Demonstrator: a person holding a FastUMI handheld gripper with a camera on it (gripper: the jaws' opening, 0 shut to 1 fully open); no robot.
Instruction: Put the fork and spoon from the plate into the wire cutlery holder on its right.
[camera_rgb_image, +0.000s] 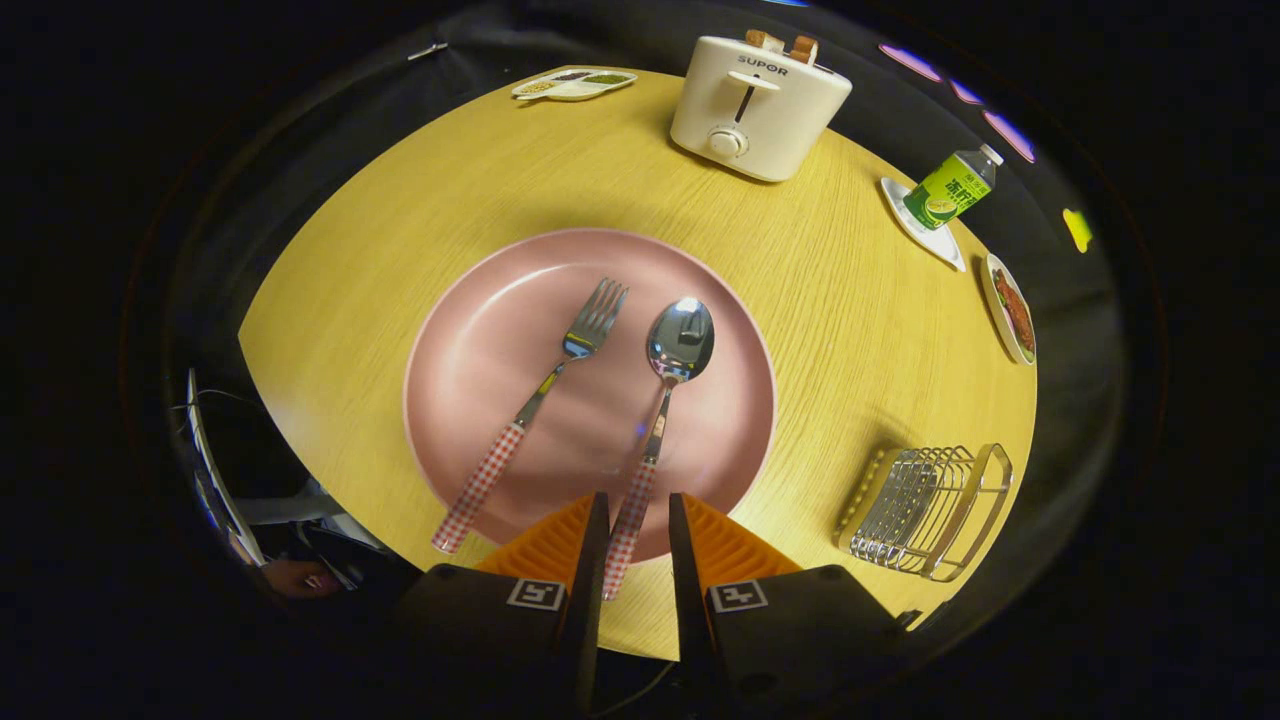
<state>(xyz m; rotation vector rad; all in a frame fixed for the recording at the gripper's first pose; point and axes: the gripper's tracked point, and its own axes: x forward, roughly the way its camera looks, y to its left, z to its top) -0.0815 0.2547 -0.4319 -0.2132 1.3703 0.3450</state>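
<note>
A pink plate (480, 340) lies in the middle of the yellow wooden table (400, 200). On it rest a fork (560, 385) and a spoon (668, 380), both with red-checked handles pointing toward me, the fork left of the spoon. My gripper (638, 497) is over the plate's near rim. Its fingers stand a little apart, and the spoon's handle end lies in the gap, closer to the left finger, with space on the right side. The wire cutlery holder (925, 510) lies on the table to the right of the plate, empty.
A white toaster (755, 105) with bread in it stands beyond the plate. A green bottle (950, 188) sits on a small white saucer (925, 235) at the far right, near a dish of food (1012, 310). A divided white dish (573, 83) is at the table's far edge.
</note>
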